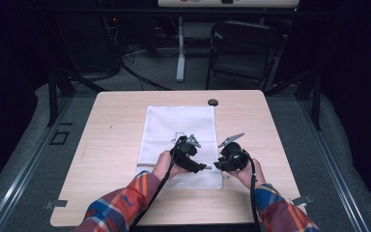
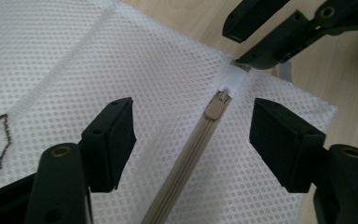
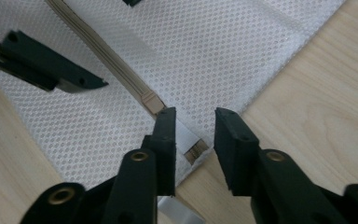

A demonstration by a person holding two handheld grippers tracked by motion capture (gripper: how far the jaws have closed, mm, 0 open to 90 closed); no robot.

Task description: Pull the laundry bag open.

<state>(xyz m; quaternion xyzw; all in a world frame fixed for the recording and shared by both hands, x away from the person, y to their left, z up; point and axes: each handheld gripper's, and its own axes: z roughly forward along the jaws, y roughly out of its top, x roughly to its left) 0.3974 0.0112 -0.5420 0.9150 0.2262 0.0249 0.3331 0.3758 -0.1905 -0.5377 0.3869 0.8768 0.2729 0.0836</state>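
Here, in the high view, a white mesh laundry bag (image 1: 178, 140) lies flat in the middle of a pale wooden tabletop (image 1: 106, 145), its long side running from the far edge toward the person. Two forearms in plaid sleeves (image 1: 121, 208) enter from the bottom of the frame. The left tongs (image 1: 189, 145) sit low in the centre, over the near half of the bag; the right tongs (image 1: 228, 147) are just to their right, at the bag's near right edge. A small dark round object (image 1: 213, 102) rests on the tabletop at the bag's far right corner.

In the left gripper view, the left tongs (image 2: 193, 135) are released, their jaws standing apart on either side of a beige zipper (image 2: 186, 163) that runs up from the bottom centre of the frame. The zipper's slider (image 2: 216, 106) lies between them, untouched, just below a white fabric tab (image 2: 234, 81) at the bag's edge. The right tongs (image 2: 256, 46) show in the upper right, their tips at that tab.

In the right gripper view, the right tongs (image 3: 195, 126) have their jaws close together, but a gap remains; the zipper's end at the bag's edge (image 3: 196, 149) lies in that gap, and whether the pads press on it cannot be told. The slider (image 3: 152, 101) lies just left of centre.
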